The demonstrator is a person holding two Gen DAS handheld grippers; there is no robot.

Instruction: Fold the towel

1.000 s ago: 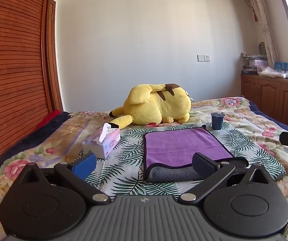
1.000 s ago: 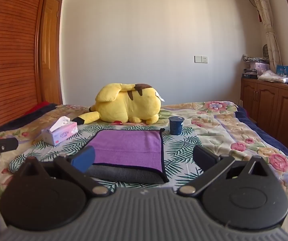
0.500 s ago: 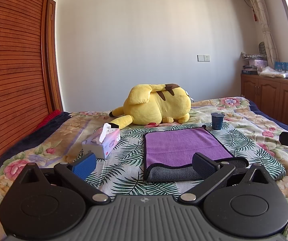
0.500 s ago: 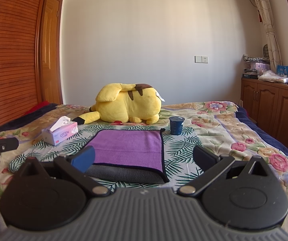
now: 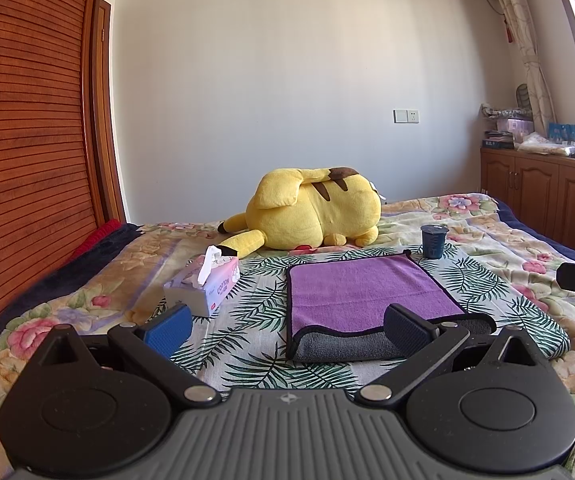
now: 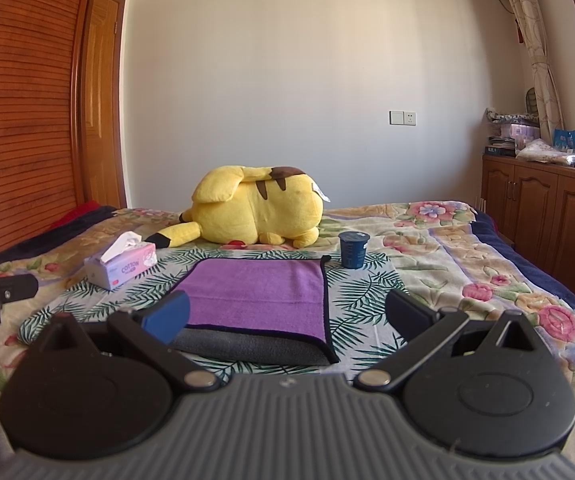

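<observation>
A purple towel with a grey underside and black edging lies folded flat on the leaf-print cloth on the bed; its grey fold faces me. It also shows in the right wrist view. My left gripper is open and empty, held just short of the towel's near edge. My right gripper is open and empty, also short of the near edge. Each gripper's tip shows at the edge of the other's view.
A yellow plush toy lies behind the towel. A tissue box sits to the towel's left and a dark blue cup at its far right corner. Wooden cabinets stand at the right, a slatted wardrobe at the left.
</observation>
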